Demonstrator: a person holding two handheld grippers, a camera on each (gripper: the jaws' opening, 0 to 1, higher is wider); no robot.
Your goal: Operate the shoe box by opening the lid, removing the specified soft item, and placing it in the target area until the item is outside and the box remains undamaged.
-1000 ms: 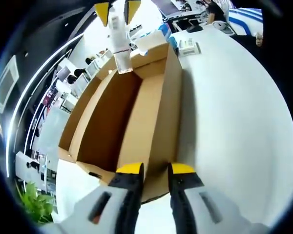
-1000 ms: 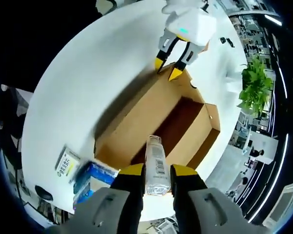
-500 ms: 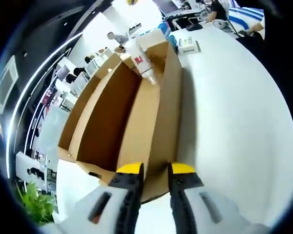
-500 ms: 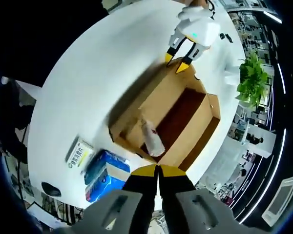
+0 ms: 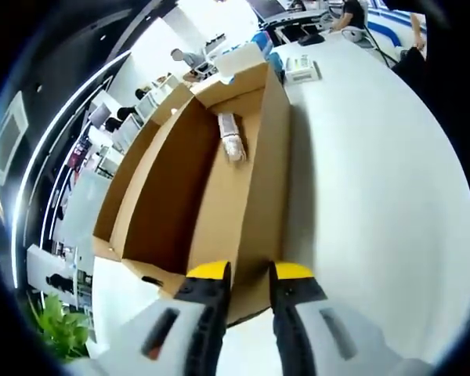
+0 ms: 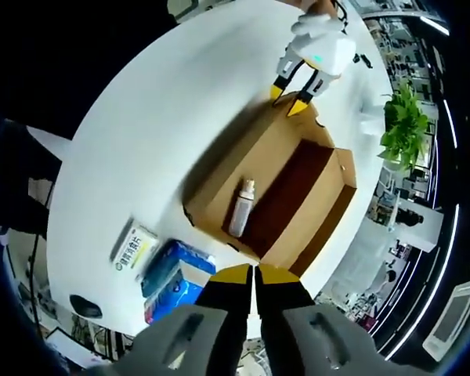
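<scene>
An open brown cardboard shoe box (image 5: 243,204) (image 6: 278,149) lies on a round white table (image 6: 133,133), its lid (image 6: 323,215) folded out to one side. A clear bottle with a white label (image 5: 230,144) (image 6: 240,207) lies on the box floor near one end. My left gripper (image 5: 249,274) (image 6: 292,96) sits at the opposite end, its yellow-tipped jaws set on either side of the end wall. High above the table, my right gripper (image 6: 253,271) is shut with nothing between its fingertips.
A blue packet (image 6: 172,278), a white and green packet (image 6: 133,247) (image 5: 301,70) and a small dark object (image 6: 84,305) lie on the table past the bottle end of the box. A potted plant (image 6: 403,125) stands beyond the table edge. Broad bare tabletop (image 5: 368,188) runs beside the box.
One second ago my right gripper held the bottle above the box. It let go, the bottle dropped in and now lies flat on the box floor. My left gripper stayed on the box.
</scene>
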